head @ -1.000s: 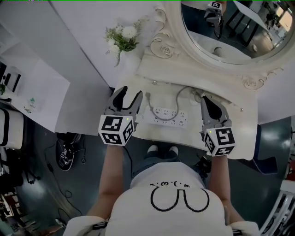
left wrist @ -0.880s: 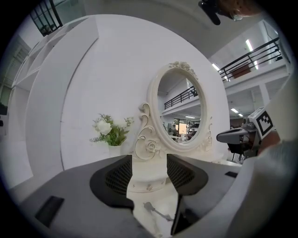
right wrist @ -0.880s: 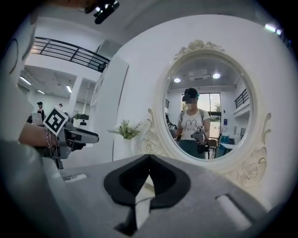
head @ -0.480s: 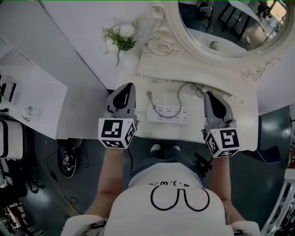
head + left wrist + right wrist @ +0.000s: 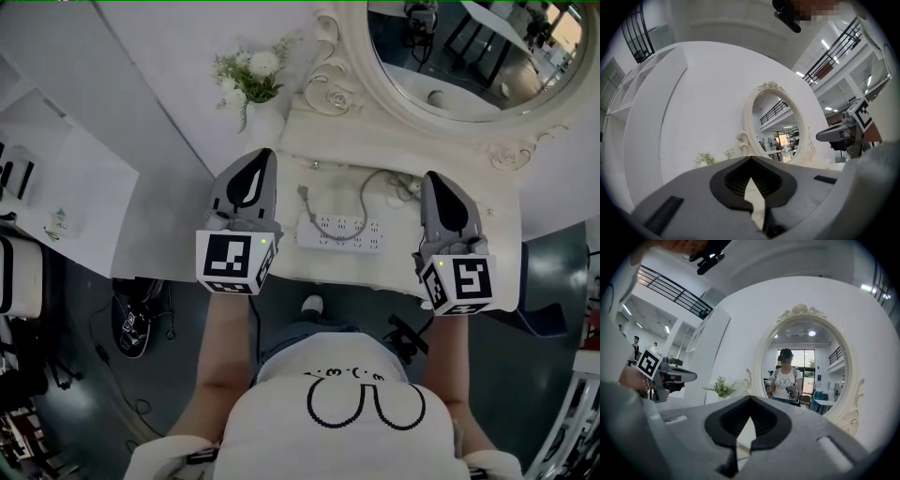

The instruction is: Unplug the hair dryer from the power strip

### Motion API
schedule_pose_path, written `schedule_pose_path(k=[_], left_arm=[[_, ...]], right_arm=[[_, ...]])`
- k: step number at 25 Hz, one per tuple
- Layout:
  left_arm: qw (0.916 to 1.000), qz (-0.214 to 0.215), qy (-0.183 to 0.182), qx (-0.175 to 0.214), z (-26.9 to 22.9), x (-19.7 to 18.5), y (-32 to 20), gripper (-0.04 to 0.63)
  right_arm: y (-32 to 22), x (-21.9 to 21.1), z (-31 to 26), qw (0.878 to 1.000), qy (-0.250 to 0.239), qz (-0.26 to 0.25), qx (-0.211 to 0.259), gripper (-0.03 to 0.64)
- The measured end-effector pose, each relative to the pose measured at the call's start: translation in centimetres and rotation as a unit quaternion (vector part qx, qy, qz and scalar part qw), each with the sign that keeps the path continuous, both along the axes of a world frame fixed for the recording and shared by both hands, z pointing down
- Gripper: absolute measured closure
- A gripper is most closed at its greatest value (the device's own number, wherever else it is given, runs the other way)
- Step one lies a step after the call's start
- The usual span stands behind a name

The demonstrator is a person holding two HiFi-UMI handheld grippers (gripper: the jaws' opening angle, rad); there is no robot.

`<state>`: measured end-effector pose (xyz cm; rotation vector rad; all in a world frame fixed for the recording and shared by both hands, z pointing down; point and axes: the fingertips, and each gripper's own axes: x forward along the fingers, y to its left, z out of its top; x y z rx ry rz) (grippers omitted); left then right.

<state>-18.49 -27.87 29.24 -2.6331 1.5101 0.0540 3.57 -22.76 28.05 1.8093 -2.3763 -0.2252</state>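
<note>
A white power strip (image 5: 342, 232) lies flat on the white dressing table (image 5: 394, 150). A grey cord (image 5: 361, 202) loops across the strip, and its plug end (image 5: 303, 194) rests on the tabletop just up and left of it. I cannot make out the hair dryer itself. My left gripper (image 5: 259, 161) hangs above the table's left edge, shut and empty; my right gripper (image 5: 437, 180) hangs right of the strip, also shut and empty. Both point level at the mirror. The left gripper view shows closed jaws (image 5: 751, 160); so does the right gripper view (image 5: 750, 400).
A large oval mirror (image 5: 469, 56) in an ornate white frame stands behind the table. A vase of white flowers (image 5: 248, 80) sits at the back left. White shelving (image 5: 56, 187) is further left, and a dark shoe (image 5: 131, 319) lies on the floor.
The left gripper's jaws were open a second ago and are now shut on nothing. Both grippers have risen above the table. The strip and cord have not moved.
</note>
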Motion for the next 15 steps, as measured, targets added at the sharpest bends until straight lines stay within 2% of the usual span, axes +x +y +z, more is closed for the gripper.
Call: schedule_pose_path(k=[9,15], left_arm=[[0.9990,-0.010,0.003,0.044,-5.5,0.8,0.9,0.597],[0.9983,-0.016,-0.003,0.055,-6.6,0.8,1.9,0.597]], right_arm=[[1.0,1.6,-5.0,0.999,-0.007,0.016,0.035,0.623],[1.6,1.3,-6.2,0.999,-0.003,0.011,0.047,0.623]])
